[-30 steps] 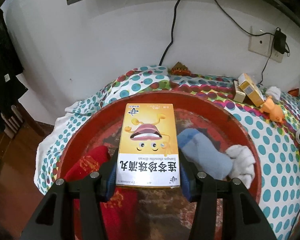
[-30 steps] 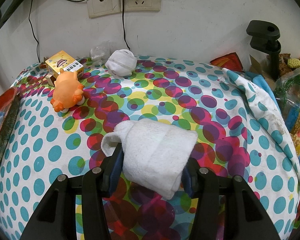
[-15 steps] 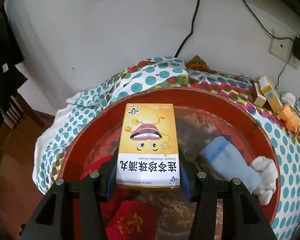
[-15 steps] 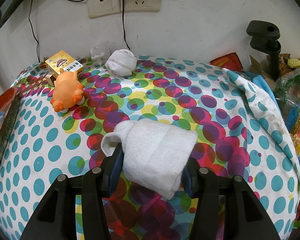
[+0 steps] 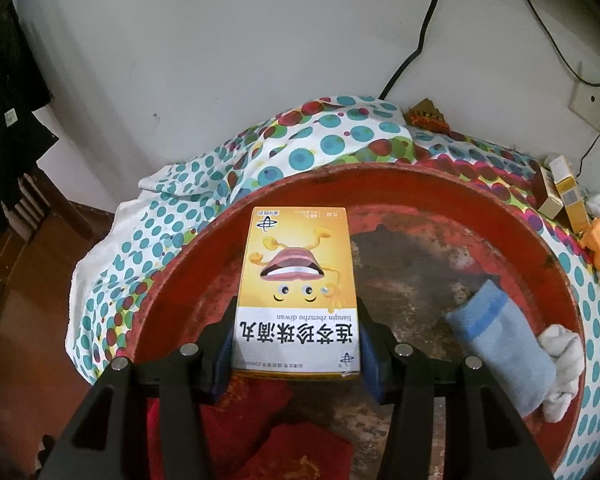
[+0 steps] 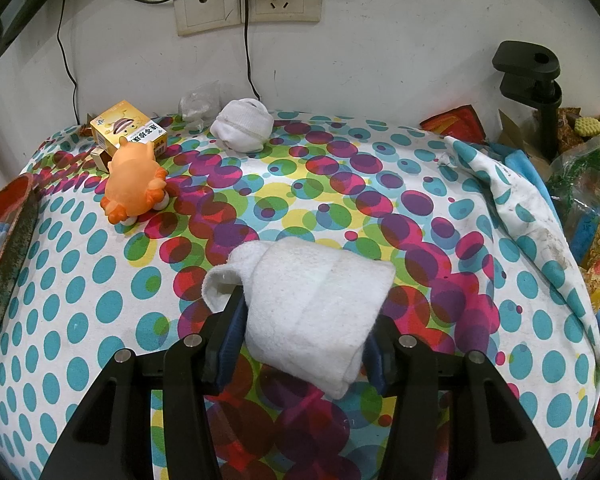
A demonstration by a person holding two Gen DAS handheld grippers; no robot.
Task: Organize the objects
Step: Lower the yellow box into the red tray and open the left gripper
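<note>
Left gripper clamps the yellow medicine box by its long sides, held over the red basin. Light, stiff carton; likely crushes if squeezed harder. Right gripper pinches the rolled white towel over the polka-dot cloth: soft, compressible, best gripped mid-roll.

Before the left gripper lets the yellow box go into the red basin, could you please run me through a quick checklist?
1. Left gripper jaws clamp the yellow box: ok.
2. Box is over the red basin: ok.
3. Bare basin floor beyond the box, clear of the blue sock and the red cloth: ok.
4. Gap between box and basin floor: cannot tell.
5. Right gripper holds the white towel, away from the basin: ok.
</note>
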